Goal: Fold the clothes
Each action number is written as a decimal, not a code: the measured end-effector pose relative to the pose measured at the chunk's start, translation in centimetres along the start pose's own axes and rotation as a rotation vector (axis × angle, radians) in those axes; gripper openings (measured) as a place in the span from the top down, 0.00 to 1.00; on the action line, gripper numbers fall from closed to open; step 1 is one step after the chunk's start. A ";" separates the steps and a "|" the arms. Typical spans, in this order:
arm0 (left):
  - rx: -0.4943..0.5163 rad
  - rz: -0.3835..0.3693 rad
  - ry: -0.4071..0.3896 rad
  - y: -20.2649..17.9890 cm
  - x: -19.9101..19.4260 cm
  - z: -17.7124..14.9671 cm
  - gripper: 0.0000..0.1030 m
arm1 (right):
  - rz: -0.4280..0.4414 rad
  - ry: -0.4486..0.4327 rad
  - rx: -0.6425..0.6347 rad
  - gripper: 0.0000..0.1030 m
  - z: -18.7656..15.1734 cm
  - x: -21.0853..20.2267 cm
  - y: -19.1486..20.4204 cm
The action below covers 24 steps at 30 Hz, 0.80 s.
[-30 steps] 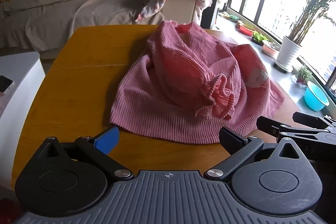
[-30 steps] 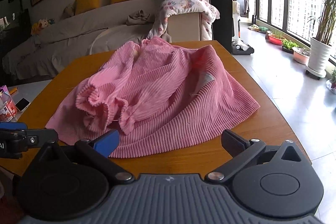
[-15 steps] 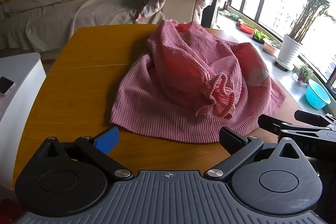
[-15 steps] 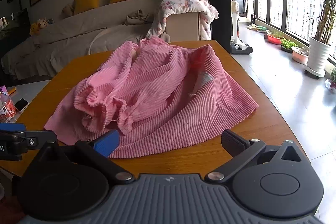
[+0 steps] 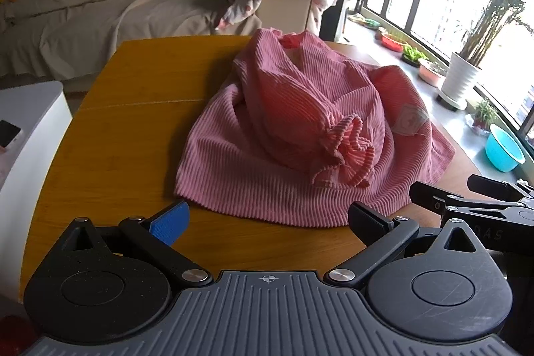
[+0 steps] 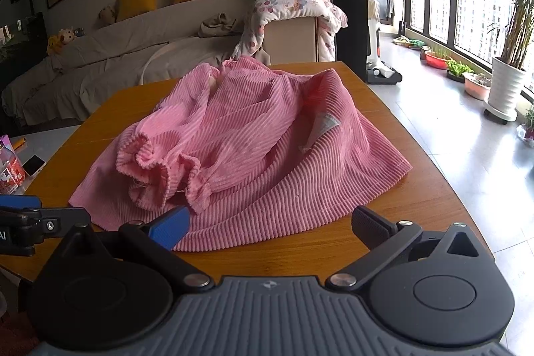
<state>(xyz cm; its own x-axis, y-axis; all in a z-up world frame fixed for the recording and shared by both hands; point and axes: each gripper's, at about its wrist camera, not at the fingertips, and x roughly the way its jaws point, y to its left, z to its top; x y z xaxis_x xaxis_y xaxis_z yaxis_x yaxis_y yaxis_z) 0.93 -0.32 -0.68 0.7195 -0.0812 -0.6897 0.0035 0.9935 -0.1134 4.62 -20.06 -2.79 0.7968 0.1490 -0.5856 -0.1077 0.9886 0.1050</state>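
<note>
My left gripper [image 5: 268,217], my right gripper [image 6: 270,227]: both spread wide, empty. Pink garment [image 5: 300,135] heaped on worktop [image 5: 133,122] just ahead. Only right view shows bottle [image 6: 10,170].

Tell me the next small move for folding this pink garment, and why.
Probably bring the left gripper forward to the ruffled sleeve cuff and pinch it, to draw the sleeve out flat. The pink garment lies bunched on the wooden table with the sleeve heaped on top, and both the left and right gripper stand open just short of its hem.
</note>
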 end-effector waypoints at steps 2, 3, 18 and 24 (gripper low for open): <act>-0.001 0.000 0.002 0.0 0.1 0.0 0.00 | -0.001 0.000 0.001 0.00 0.0 0.0 0.0; -0.001 0.000 0.002 0.0 0.1 0.0 0.00 | -0.001 0.000 0.001 0.00 0.0 0.0 -0.1; -0.005 0.000 0.010 0.1 0.2 -0.1 0.00 | -0.005 0.006 0.007 0.00 -0.3 -0.1 -0.4; -0.007 0.000 0.011 0.1 0.1 -0.1 0.00 | -0.006 0.008 0.003 0.00 -0.3 -0.3 -0.5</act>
<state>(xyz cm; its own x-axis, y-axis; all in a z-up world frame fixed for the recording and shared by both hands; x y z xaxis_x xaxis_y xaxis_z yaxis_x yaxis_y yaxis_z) 0.93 -0.25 -0.87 0.7121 -0.0820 -0.6972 -0.0012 0.9930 -0.1180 4.24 -20.55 -2.85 0.7928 0.1431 -0.5924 -0.1011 0.9895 0.1038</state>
